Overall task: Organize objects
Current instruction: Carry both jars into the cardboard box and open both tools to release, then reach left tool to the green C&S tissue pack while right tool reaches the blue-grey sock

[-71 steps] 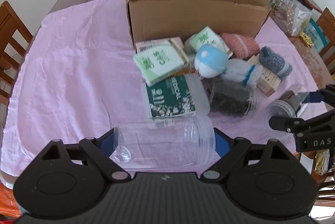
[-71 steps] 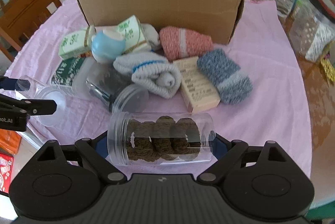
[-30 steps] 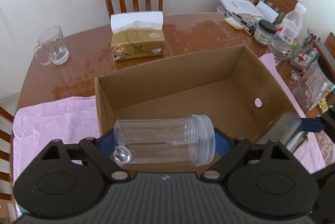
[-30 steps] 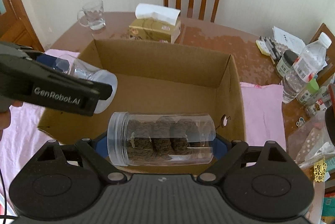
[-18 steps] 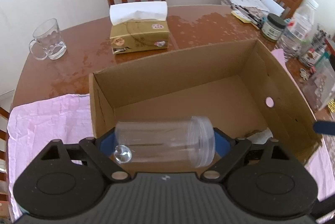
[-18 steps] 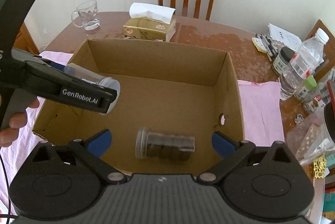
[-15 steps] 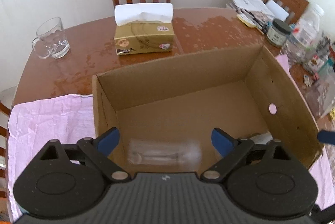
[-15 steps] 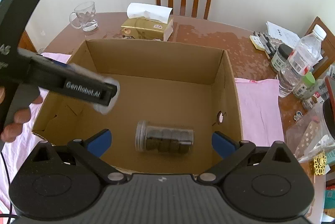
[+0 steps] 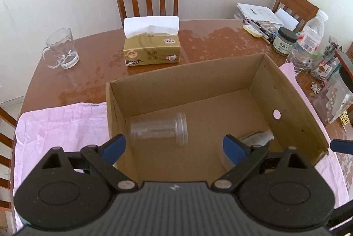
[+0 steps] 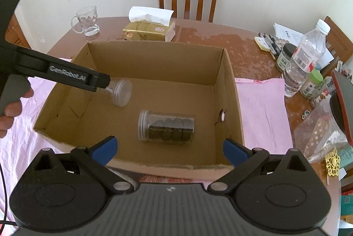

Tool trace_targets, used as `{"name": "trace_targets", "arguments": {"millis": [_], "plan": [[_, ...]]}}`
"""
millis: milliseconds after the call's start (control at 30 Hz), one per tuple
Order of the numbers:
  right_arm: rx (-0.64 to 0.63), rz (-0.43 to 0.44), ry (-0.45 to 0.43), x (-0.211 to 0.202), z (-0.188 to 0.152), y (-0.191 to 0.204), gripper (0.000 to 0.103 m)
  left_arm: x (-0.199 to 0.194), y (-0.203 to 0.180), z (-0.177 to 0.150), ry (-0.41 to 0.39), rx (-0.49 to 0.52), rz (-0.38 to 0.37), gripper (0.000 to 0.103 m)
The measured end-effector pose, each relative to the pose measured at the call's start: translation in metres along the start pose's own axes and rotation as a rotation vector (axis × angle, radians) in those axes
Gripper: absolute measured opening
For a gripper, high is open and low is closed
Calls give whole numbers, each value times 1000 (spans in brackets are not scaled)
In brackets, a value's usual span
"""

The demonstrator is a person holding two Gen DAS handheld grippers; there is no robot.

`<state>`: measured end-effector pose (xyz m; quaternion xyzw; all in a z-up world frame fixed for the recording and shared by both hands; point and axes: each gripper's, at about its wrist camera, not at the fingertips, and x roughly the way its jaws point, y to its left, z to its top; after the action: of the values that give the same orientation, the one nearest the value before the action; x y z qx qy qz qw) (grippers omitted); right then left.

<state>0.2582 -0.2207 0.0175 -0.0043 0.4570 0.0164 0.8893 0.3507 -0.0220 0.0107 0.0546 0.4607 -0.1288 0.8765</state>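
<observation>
from my right wrist view, my left gripper's (image 10: 103,82) arm covers the base end of the empty clear jar (image 10: 120,92); only its lid end shows. whether that jar rests on the cardboard box (image 10: 229,108) floor cannot be told. my left hand (image 10: 10,112) is cut off by the picture's edge. from the left wrist view, the jar of dark pieces (image 9: 257,136) sits mostly behind my own finger (image 9: 233,148), blurred.
</observation>
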Motion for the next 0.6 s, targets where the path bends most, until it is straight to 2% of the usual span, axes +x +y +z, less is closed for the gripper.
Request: {"name": "trace_targets", "arguments": {"millis": [400,600], "plan": [[-34,47,-2,-12,-34,-16,103,-38,-13,-51,-29,-54,56,96],[-46,30,-3,-14,-54,-23,103,-46,-24,-83,-22,-78,91,96]]}}
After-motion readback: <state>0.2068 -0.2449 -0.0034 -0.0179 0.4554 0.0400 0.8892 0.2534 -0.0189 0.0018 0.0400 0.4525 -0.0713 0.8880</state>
